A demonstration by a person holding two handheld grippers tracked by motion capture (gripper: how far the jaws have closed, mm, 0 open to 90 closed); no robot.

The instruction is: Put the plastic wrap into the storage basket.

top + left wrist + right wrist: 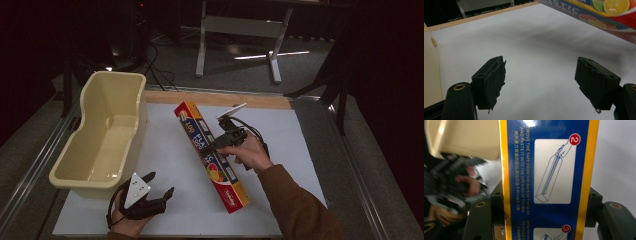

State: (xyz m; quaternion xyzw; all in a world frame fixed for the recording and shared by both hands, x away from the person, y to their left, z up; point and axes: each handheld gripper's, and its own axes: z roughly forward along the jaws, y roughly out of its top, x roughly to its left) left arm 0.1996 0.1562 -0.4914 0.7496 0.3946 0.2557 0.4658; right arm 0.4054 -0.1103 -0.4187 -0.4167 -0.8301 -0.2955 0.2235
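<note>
A long blue, yellow and red plastic-wrap box (212, 156) lies slantwise over the middle of the white mat (180, 215). My right gripper (218, 142) is shut across its middle from the right. In the right gripper view a jaw presses each long edge of the box (546, 170), with the printed instruction panels facing the camera. My left gripper (160, 184) is at the mat's front left, open and holding nothing. In the left gripper view its jaws stand wide apart over bare mat, and the box (604, 12) crosses the top right corner.
A cream plastic tub (107, 75) stands along the mat's left side, its wall close to my left gripper (540, 77). A wooden strip (215, 98) borders the mat's far edge. Metal rails (30, 170) run along the table's sides.
</note>
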